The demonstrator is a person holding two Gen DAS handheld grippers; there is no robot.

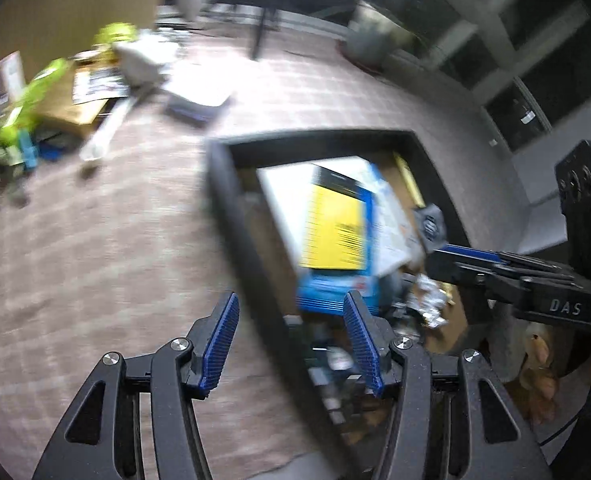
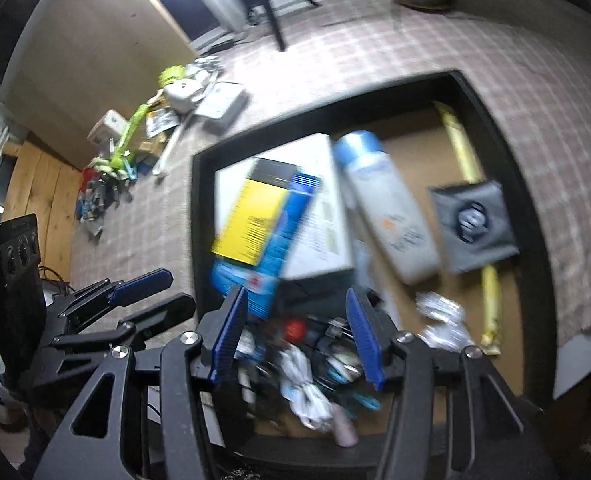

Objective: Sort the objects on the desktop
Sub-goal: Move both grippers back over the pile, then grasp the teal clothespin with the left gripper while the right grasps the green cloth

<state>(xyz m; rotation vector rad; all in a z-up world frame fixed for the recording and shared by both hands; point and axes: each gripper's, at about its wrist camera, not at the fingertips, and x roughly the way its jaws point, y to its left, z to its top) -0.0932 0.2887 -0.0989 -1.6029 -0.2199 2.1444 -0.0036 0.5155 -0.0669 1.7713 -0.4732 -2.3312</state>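
In the black tray (image 2: pixel 535 240), the yellow-and-blue box (image 2: pixel 263 216), bottle (image 2: pixel 387 208) and pouch (image 2: pixel 473 224) lie sorted, a heap (image 2: pixel 135 148) waits on the desk (image 2: pixel 375 52), and both left tongs (image 1: pixel 291 344) and right tongs (image 2: pixel 295 340) gape empty.

Box (image 2: pixel 261 216) and bottle (image 2: pixel 387 204) in tray (image 2: pixel 197 216)

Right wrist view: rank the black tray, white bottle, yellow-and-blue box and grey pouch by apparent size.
1. black tray, clearly largest; it holds the others.
2. yellow-and-blue box and white bottle: too close to rank, and the box is blurred.
3. grey pouch, smallest.
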